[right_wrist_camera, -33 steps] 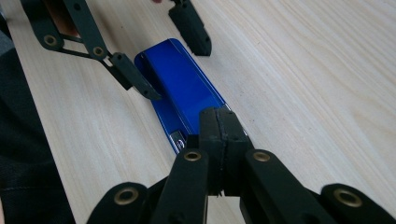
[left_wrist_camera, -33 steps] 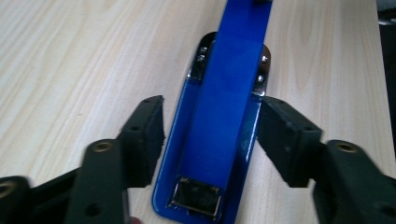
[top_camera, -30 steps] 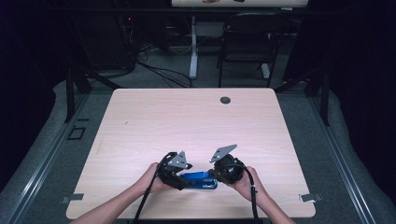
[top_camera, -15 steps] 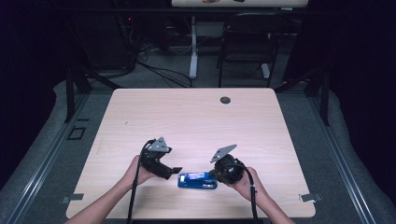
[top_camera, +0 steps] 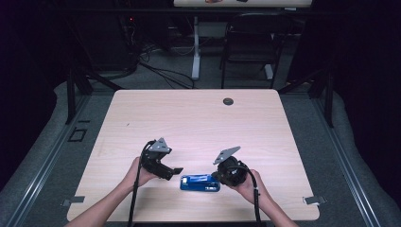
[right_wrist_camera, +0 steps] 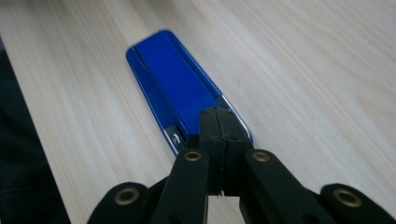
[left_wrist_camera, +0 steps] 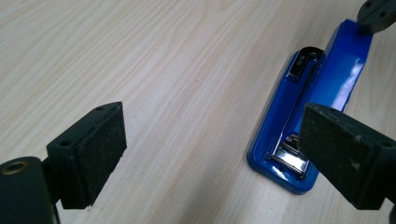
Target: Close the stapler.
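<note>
Glossy blue stapler (left_wrist_camera: pixel 312 116), long flat body, chrome metal inside, lying on table (left_wrist_camera: pixel 177 70)

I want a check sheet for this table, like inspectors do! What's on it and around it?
Surface: pale wood table, bare apart from a round dark grommet near the far edge.
Job's things: blue stapler lying flat near the front edge; the left gripper view shows metal parts inside it.
Clutter: nothing seen.
Grippers: left gripper open, jaws just opened, nothing between them, standing left of the stapler. Right gripper shut, its closed tips resting on the stapler's end.
Cables: one black cable trails from the left gripper, another from the right; more lie on the floor beyond the table.
Surroundings: dark room, grey floor, black chair and a desk leg behind the table.
</note>
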`<state>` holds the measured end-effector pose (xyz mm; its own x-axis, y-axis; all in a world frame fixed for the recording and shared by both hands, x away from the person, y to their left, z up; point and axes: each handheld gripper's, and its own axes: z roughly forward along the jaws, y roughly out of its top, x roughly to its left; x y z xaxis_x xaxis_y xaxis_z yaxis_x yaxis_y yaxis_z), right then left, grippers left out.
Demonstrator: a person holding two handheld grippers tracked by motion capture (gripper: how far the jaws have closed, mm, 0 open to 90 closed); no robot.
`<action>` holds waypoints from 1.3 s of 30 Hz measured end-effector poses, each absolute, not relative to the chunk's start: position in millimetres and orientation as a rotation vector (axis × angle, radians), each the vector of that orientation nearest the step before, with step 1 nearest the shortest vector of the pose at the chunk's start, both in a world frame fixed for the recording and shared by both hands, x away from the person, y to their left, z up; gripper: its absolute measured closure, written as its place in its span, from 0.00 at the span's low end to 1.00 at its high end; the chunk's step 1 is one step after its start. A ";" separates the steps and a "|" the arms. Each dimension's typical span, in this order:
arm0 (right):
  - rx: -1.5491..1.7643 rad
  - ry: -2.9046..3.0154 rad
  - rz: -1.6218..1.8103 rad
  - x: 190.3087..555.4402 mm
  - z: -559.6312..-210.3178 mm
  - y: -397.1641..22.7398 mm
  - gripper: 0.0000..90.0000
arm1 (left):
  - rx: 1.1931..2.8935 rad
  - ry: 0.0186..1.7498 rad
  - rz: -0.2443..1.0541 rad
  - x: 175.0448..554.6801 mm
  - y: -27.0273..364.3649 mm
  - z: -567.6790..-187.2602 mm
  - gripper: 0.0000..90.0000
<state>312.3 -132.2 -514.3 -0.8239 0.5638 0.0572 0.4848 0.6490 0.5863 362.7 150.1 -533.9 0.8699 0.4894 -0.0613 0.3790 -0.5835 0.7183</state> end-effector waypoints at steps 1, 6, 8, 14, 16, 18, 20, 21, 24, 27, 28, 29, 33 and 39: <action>0.884 2.712 0.944 312.1 -511.6 -132.9 0.99 | 2.258 0.625 0.183 362.8 150.3 -533.9 0.09; 0.898 2.669 0.947 313.0 -506.7 -137.2 0.83 | 2.259 0.630 0.181 363.0 151.4 -533.9 0.09; 0.901 2.651 0.947 313.4 -504.1 -138.8 0.78 | 2.261 0.631 0.180 362.9 151.5 -534.0 0.09; 0.928 2.614 0.907 316.1 -500.7 -145.9 0.53 | 2.267 0.636 0.174 363.6 152.5 -534.4 0.09; 0.948 2.597 0.890 318.2 -500.2 -151.0 0.45 | 2.270 0.634 0.177 363.6 153.0 -534.2 0.09; 0.987 2.576 0.863 321.7 -500.1 -158.5 0.35 | 2.273 0.634 0.180 363.5 153.0 -534.6 0.09; 0.998 2.569 0.860 322.8 -500.3 -161.0 0.32 | 2.272 0.636 0.183 363.4 152.8 -535.1 0.08; 1.021 2.561 0.841 326.2 -501.0 -166.6 0.26 | 2.274 0.637 0.184 363.7 153.0 -535.6 0.08; 1.050 2.540 0.837 329.0 -501.8 -172.5 0.21 | 2.278 0.638 0.182 364.0 153.6 -535.8 0.08; 1.094 2.506 0.819 334.6 -503.9 -183.7 0.16 | 2.280 0.645 0.191 364.5 154.3 -536.3 0.07; 1.094 2.506 0.819 334.6 -503.9 -183.7 0.16 | 2.280 0.645 0.191 364.5 154.3 -536.3 0.07; 1.111 2.496 0.805 337.1 -504.6 -189.1 0.15 | 2.280 0.646 0.194 364.8 154.4 -536.6 0.07; 1.151 2.481 0.794 341.3 -507.7 -196.0 0.10 | 2.285 0.648 0.195 364.9 154.2 -537.2 0.06; 1.200 2.463 0.743 348.1 -515.7 -205.1 0.00 | 2.320 0.640 0.210 364.7 151.5 -540.7 0.05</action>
